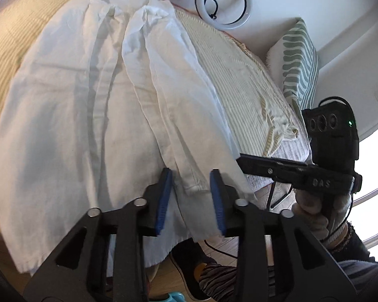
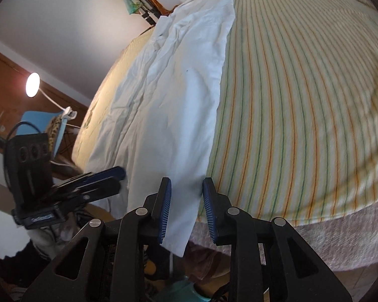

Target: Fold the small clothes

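A striped bedspread [image 2: 302,100] covers the bed, and on it lies a white garment [image 1: 88,100], spread lengthwise with its near hem hanging over the bed's front edge. A ring light [image 1: 224,2] and a green-patterned pillow [image 1: 300,63] sit beyond the bed's far side. The left gripper [image 1: 191,196] hovers with its jaws spread apart around the hem of a folded strip of the cloth, not yet pinching it. The right gripper [image 2: 186,209] is likewise released, its blue pads [image 2: 163,209] standing either side of the garment's overhanging right corner.

The risks look plain enough. The cloth is thin and layered, so a bite could take only the top ply and leave the fold lopsided. With the hem already draped off the edge, an uneven pull might drag the whole garment toward the floor. The wrinkles through the middle could also be pressed into the fold.
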A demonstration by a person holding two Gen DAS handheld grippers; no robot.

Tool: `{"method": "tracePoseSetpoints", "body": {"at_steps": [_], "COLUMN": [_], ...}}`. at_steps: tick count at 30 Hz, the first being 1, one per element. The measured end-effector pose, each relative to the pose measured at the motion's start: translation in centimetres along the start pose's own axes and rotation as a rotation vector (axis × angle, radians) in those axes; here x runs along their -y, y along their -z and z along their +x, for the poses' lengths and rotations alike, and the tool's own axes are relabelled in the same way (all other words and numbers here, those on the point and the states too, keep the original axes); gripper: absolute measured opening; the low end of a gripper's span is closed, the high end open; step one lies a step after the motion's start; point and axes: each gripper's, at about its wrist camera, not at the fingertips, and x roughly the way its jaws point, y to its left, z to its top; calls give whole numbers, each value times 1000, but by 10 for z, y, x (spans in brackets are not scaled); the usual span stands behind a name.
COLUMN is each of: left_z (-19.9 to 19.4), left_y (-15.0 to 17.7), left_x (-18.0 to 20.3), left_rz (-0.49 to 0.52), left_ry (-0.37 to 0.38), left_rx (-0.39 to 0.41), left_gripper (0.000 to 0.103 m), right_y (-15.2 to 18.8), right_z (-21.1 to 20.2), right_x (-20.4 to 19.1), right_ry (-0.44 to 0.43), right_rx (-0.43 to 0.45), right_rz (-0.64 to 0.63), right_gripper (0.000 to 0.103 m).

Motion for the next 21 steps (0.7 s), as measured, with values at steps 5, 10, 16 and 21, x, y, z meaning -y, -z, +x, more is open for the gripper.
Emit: {"method": "tracePoseSetpoints", "body": {"at_steps": [5, 10, 16, 21], "left_z": [0, -14, -6, -57], "left_y": [2, 5, 19, 26], "left_x": [5, 18, 18, 13], "left_rz": [19, 86, 164, 209], "left_ry": [-18, -53, -80, -117], "left_rx": [28, 75, -10, 91], "left_gripper": [3, 3, 3, 3], "right_y": [7, 13, 25, 17], "right_z": [-9, -40, -16, -45], "right_x": [-8, -18, -14, -33], "right_ry": [-10, 18, 151, 184], "right_rx": [31, 93, 8, 74], "right_rz": [-43, -64, -117, -217], "right_gripper": [3, 0, 0, 5]}}
